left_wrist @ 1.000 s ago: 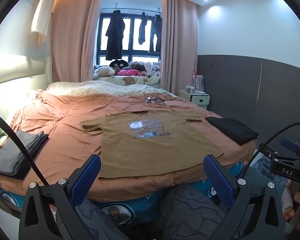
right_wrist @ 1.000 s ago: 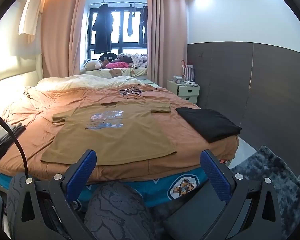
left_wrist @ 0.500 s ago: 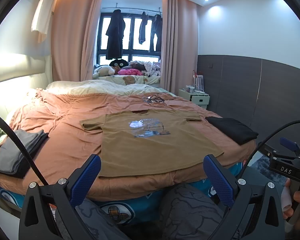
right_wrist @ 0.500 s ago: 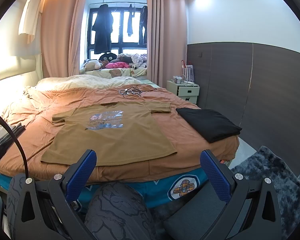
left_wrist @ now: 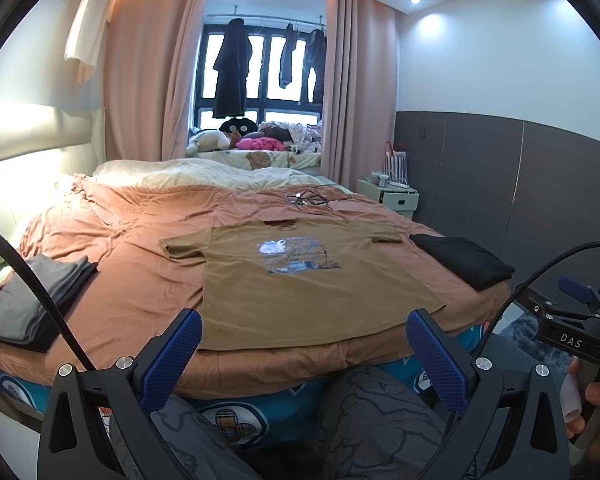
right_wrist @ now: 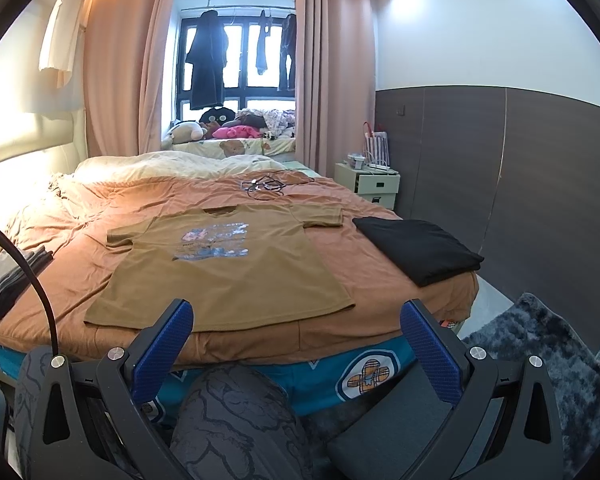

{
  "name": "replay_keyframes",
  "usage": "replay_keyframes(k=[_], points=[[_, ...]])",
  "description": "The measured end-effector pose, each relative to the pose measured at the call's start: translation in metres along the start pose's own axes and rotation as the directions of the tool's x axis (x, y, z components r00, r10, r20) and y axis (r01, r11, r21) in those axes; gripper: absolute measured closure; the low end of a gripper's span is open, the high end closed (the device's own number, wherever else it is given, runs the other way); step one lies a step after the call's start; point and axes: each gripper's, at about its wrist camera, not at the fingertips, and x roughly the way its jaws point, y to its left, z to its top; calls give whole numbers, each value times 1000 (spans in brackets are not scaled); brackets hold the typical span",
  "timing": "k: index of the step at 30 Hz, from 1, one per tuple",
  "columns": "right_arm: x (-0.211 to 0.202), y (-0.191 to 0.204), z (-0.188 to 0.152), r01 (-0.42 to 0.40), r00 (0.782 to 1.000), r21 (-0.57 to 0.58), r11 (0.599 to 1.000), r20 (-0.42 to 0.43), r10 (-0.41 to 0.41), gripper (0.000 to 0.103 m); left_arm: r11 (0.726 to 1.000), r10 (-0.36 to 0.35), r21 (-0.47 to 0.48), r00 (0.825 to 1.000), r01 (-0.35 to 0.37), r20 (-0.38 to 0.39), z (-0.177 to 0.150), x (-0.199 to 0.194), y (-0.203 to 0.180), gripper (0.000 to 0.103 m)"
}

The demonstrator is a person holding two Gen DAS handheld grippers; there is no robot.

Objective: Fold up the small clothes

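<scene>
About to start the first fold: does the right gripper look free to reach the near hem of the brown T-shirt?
Probably yes. The right gripper is open and empty, and the brown T-shirt lies flat with its hem at the bed's near edge, nothing on it. The black folded garment sits off to the side.

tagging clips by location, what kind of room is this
A home bedroom: a large bed with a brown t-shirt laid flat, curtains at the window, and a nightstand.
</scene>
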Motion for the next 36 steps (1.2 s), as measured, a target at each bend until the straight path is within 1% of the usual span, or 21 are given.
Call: replay_keyframes(k=[26,36], points=[[-5,5,-1,-1,1000,-9,1000,13,1,0,1000,-3,-8,1000,3,4,0,-3,0,0],[-6,5,-2,-17,1000,-7,1000,12,17,0,1000,5,-19,1000,-5,9,0,-8,4,0]])
